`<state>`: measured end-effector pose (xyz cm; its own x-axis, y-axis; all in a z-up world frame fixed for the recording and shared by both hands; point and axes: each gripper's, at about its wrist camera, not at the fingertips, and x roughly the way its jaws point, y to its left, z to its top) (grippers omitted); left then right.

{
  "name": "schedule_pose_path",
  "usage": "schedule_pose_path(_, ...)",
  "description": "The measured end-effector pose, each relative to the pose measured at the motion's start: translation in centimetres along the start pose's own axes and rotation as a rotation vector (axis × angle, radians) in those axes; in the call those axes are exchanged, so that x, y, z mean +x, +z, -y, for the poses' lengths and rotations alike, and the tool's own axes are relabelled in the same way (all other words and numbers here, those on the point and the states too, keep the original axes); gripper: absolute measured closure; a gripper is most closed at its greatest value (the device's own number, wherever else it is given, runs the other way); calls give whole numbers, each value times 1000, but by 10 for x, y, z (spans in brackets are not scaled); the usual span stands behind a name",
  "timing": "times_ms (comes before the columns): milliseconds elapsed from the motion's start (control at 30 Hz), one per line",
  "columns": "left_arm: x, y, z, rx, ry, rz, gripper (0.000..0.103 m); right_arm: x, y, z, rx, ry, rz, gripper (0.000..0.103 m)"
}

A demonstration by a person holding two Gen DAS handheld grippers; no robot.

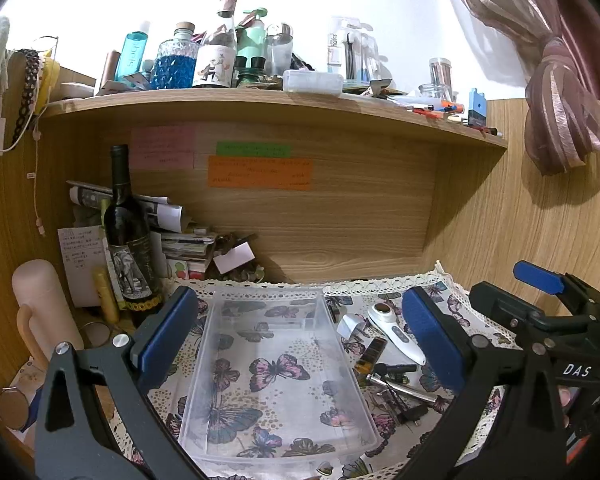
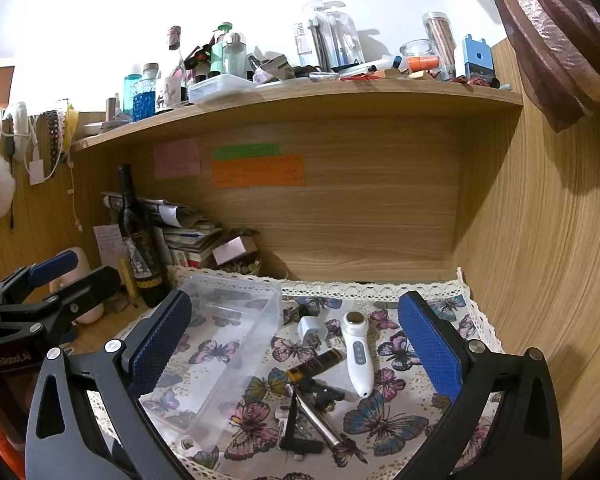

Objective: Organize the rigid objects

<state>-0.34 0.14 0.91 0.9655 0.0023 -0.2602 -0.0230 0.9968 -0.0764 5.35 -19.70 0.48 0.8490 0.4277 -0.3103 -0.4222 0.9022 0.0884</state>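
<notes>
A clear plastic bin (image 1: 228,360) lies empty on the butterfly cloth (image 1: 260,344); it also shows in the right wrist view (image 2: 260,312). To its right lie a white handheld device (image 2: 358,354), a white charger plug (image 2: 312,330), a dark tube (image 2: 316,364), a metal tool (image 2: 316,414) and small black parts (image 2: 300,444). My left gripper (image 1: 300,340) is open, hovering over the bin. My right gripper (image 2: 296,352) is open above the loose objects. Each gripper appears at the edge of the other's view.
A dark wine bottle (image 1: 126,236), stacked papers (image 1: 180,240) and a pink flask (image 1: 40,312) stand at the left of the desk. The wooden shelf (image 1: 260,100) above is crowded with bottles and jars. A wooden wall (image 2: 540,240) closes the right side.
</notes>
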Motion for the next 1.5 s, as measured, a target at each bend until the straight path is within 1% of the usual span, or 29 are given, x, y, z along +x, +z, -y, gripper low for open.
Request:
schedule_pose_path(300, 1, -2, 2, 5, -13, -2, 0, 1, -1, 0, 1, 1, -1, 0)
schedule_pose_path(967, 1, -2, 5, 11, -7, 3, 0, 2, -1, 2, 2, 1, -4, 0)
schedule_pose_path(1167, 3, -1, 6, 11, -4, 1, 0, 3, -3, -3, -2, 0, -15, 0)
schedule_pose_path(1500, 6, -1, 1, 7, -7, 1, 0, 6, -3, -2, -1, 0, -27, 0)
